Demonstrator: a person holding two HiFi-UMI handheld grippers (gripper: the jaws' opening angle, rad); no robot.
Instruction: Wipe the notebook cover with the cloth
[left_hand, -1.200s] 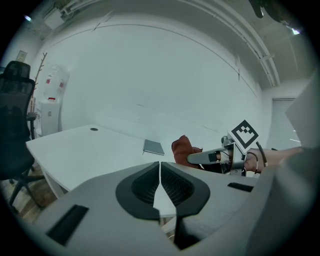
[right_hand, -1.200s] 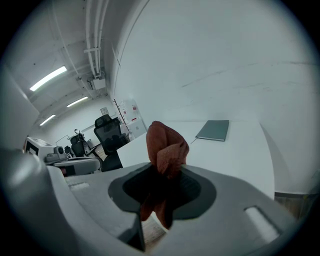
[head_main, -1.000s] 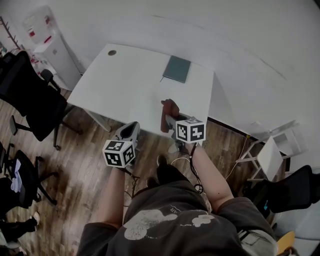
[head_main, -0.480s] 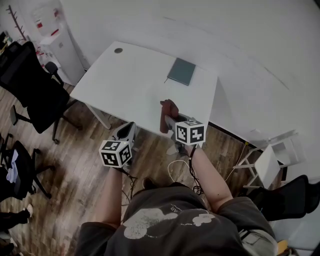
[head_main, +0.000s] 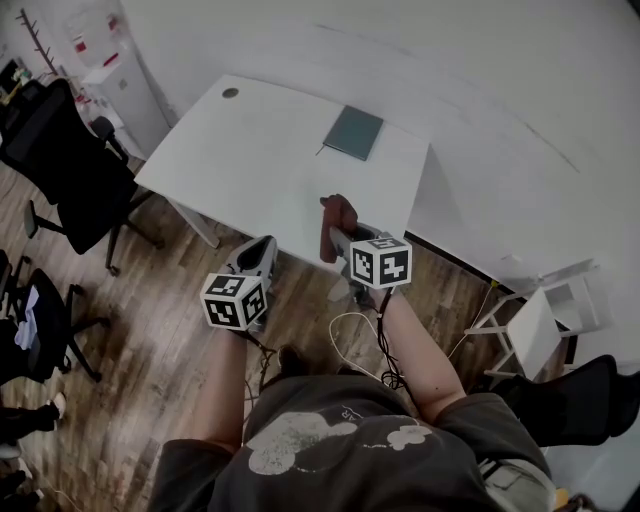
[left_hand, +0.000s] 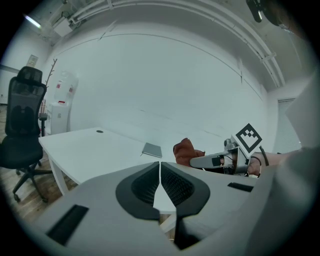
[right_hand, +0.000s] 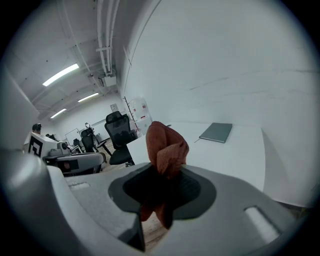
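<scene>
A grey-green notebook (head_main: 353, 133) lies flat near the far right corner of the white table (head_main: 250, 150); it also shows small in the left gripper view (left_hand: 152, 149) and the right gripper view (right_hand: 217, 132). My right gripper (head_main: 333, 238) is shut on a rust-red cloth (head_main: 335, 224), bunched upright between its jaws (right_hand: 163, 150), at the table's near edge, well short of the notebook. My left gripper (head_main: 262, 262) hangs off the table's near edge over the floor, jaws shut with nothing between them (left_hand: 160, 181).
Black office chairs (head_main: 62, 165) stand left of the table over a wooden floor (head_main: 150, 350). A water dispenser (head_main: 110, 70) is at the far left wall. A white folding chair (head_main: 545, 310) stands to the right. A round cable hole (head_main: 231, 93) marks the table's far left.
The view has shifted slightly; both grippers keep nearly the same pose at the table's near edge, the cloth still held in the right one.
</scene>
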